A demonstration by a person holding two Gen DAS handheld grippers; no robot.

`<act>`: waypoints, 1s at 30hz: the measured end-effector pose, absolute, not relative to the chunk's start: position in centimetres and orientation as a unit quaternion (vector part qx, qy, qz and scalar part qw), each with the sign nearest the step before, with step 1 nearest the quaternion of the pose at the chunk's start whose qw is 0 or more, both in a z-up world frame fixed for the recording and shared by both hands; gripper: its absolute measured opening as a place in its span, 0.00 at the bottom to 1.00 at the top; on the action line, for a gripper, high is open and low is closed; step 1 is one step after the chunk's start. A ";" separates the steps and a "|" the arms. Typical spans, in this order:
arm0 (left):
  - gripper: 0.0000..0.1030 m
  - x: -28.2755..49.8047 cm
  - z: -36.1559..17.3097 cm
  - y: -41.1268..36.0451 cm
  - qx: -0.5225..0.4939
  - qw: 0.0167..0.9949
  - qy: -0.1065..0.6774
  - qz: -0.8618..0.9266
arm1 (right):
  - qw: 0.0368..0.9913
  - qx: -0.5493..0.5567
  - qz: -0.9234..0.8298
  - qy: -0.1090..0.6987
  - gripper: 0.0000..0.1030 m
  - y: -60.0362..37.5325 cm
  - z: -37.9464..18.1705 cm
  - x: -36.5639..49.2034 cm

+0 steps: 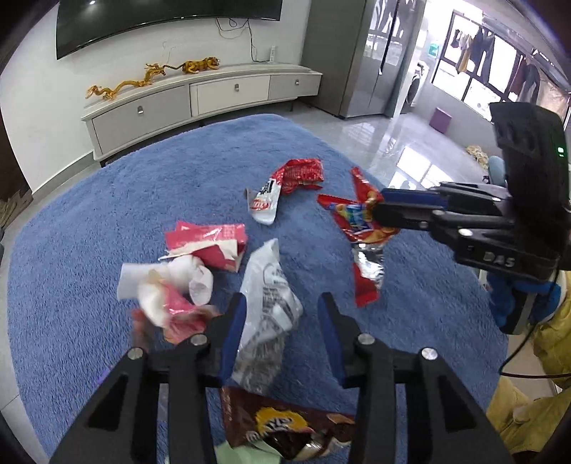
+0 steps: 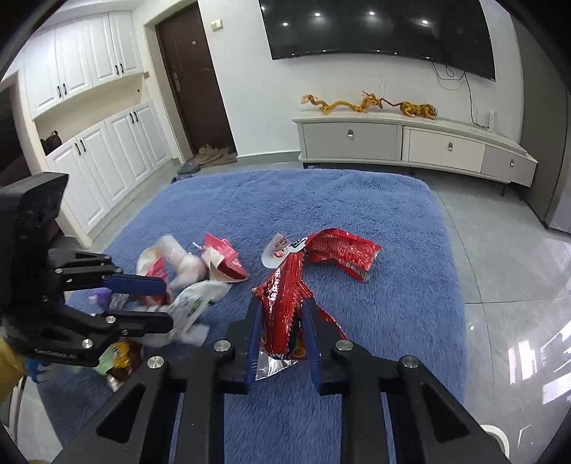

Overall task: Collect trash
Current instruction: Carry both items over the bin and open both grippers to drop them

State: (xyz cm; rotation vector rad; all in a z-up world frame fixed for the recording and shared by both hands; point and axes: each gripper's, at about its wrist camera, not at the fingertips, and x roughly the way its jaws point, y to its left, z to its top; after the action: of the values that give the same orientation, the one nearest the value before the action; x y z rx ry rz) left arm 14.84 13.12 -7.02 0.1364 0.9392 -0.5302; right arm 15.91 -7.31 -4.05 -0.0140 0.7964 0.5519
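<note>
Right gripper (image 2: 282,339) angling down over blue rug (image 2: 357,200), jaws pinching red snack wrapper (image 2: 282,303). Left gripper (image 1: 282,321) beside it, jaws gaping around clear plastic wrapper (image 1: 267,296).

I am in the living room of a home. A big dark television (image 2: 378,32) hangs on the white wall above a long low cabinet (image 2: 410,142) with drawers, where golden dragon figures (image 2: 342,103) stand. A blue shaggy rug (image 2: 374,214) covers the glossy tiled floor (image 2: 506,257). White cupboards (image 2: 100,117) flank a dark entrance door (image 2: 192,78) with shoes (image 2: 210,155) before it. Clothes (image 1: 485,53) hang by a bright window.
</note>
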 end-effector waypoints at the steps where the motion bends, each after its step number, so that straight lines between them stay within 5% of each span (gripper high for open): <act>1: 0.39 14.7 -7.2 12.9 0.065 0.854 0.451 -0.251 | 0.885 -0.003 0.266 0.381 0.20 -7.6 -3.9 15.3; 9: 0.38 15.1 -9.1 11.0 0.097 0.848 0.479 -0.207 | 0.888 0.031 0.262 0.377 0.15 -10.1 -3.2 12.4; 14: 0.16 14.6 -7.6 11.4 0.079 0.855 0.467 -0.211 | 0.890 0.049 0.263 0.368 0.12 -11.5 -2.5 11.0; 30: 0.13 12.0 -0.3 5.2 0.034 0.864 0.426 -0.268 | 0.910 0.125 0.245 0.312 0.10 -19.3 -0.6 7.3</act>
State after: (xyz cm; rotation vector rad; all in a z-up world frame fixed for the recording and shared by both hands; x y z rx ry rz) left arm 12.00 5.20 -0.33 0.0715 0.8919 -0.5614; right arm 7.26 -19.34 -0.63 0.2586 0.6428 0.5045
